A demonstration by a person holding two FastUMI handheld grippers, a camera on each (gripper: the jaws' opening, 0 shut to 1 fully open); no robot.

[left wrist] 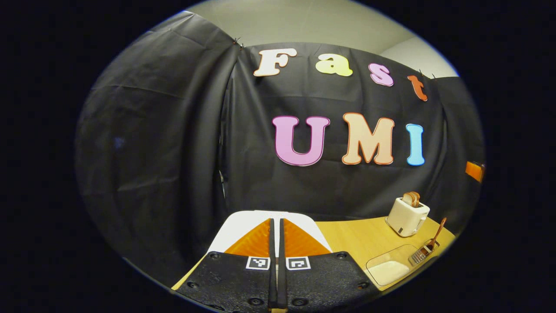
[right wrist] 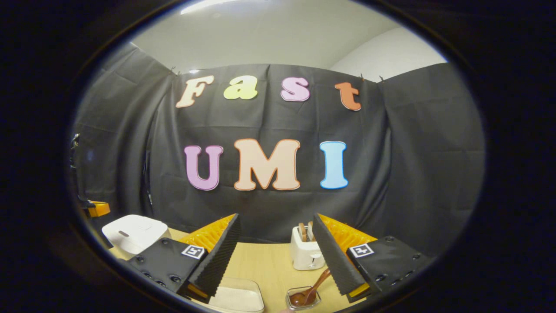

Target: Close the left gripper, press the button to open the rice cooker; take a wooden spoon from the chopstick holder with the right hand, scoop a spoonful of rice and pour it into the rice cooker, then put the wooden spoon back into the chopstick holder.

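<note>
Rice cooker [left wrist: 265, 226] mostly hidden behind left gripper [left wrist: 276, 243]; button not visible. Rice container [right wrist: 239, 300] cut off at the right gripper view's bottom edge. Chopstick holder [right wrist: 303, 298] partly cropped too (spoon [right wrist: 310, 290] bowl blurred).

Right gripper [right wrist: 278, 261]: jaws spread wide apart, nothing between them, raised above the tabletop [right wrist: 269, 265]
Rice cooker [right wrist: 135, 232]: white, lid down, far left on the tabletop
Toaster [right wrist: 306, 254]: white, with slices standing in its slots, at the far side, seen between the gripper's fingers
Rice container [right wrist: 239, 300]: clear, holding white rice, near, left of centre
Chopstick holder [right wrist: 302, 299]: small clear holder, near, just right of the rice container
Wooden spoon [right wrist: 313, 287]: resting in the chopstick holder, handle leaning up to the right
Other gripper [right wrist: 97, 208]: a part shows at the far left edge
</note>
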